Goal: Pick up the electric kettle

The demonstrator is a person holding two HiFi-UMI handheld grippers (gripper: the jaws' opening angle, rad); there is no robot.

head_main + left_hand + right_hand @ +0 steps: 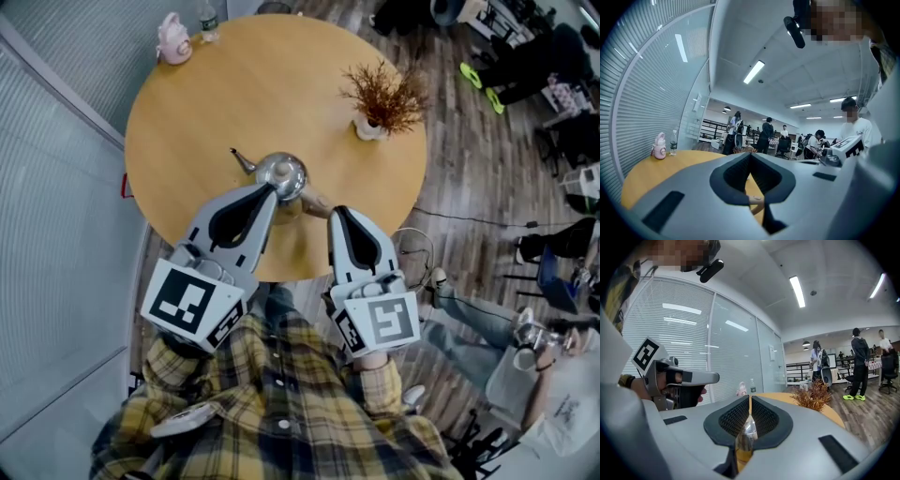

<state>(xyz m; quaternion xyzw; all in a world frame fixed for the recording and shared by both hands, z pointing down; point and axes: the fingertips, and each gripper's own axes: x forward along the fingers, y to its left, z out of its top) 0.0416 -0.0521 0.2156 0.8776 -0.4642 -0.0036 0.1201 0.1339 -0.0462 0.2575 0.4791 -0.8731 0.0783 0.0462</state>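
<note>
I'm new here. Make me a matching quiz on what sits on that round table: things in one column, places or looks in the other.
Things:
1 kettle
2 pink bottle
3 dried plant

Descriptions:
A at the far left edge of the table
B in a white vase
C shiny metal, with a spout

Pairs: 1-C, 2-A, 3-B
</note>
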